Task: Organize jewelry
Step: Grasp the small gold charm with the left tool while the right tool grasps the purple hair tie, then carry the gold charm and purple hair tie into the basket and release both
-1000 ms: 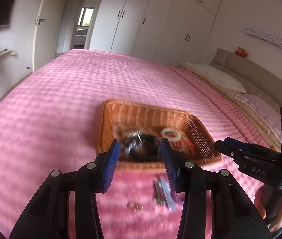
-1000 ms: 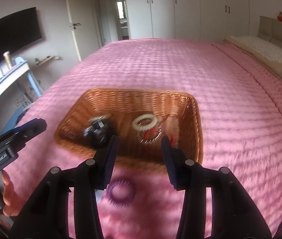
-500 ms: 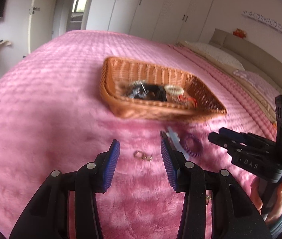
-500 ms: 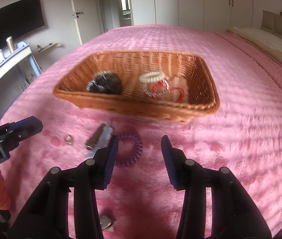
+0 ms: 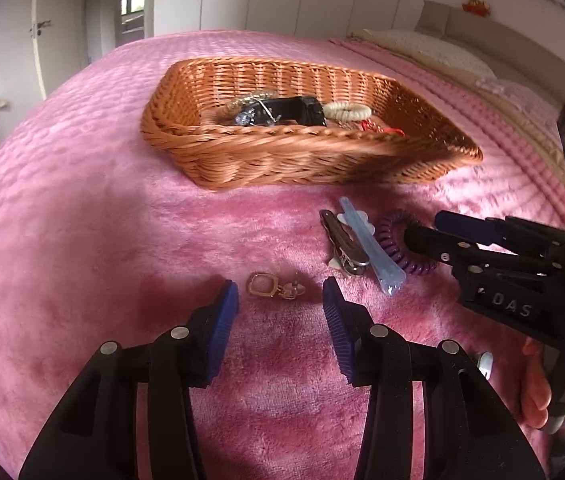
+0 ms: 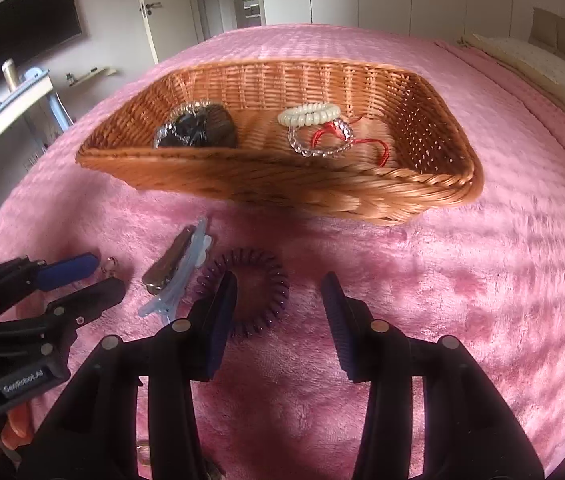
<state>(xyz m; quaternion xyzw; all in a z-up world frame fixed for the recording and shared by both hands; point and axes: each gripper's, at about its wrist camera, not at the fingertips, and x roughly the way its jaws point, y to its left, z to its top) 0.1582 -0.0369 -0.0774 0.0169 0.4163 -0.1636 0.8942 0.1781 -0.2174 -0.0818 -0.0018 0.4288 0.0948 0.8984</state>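
Fingers (image 5: 224,312) apart; right gripper (image 5: 438,226) marked "DAS"

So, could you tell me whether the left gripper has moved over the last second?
Yes. The left gripper pulled back from the wicker basket and now sits open just short of the gold earring.

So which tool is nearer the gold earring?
Left. The left tool is open right in front of the gold earring; the right tool sits over the purple coil tie, further right.
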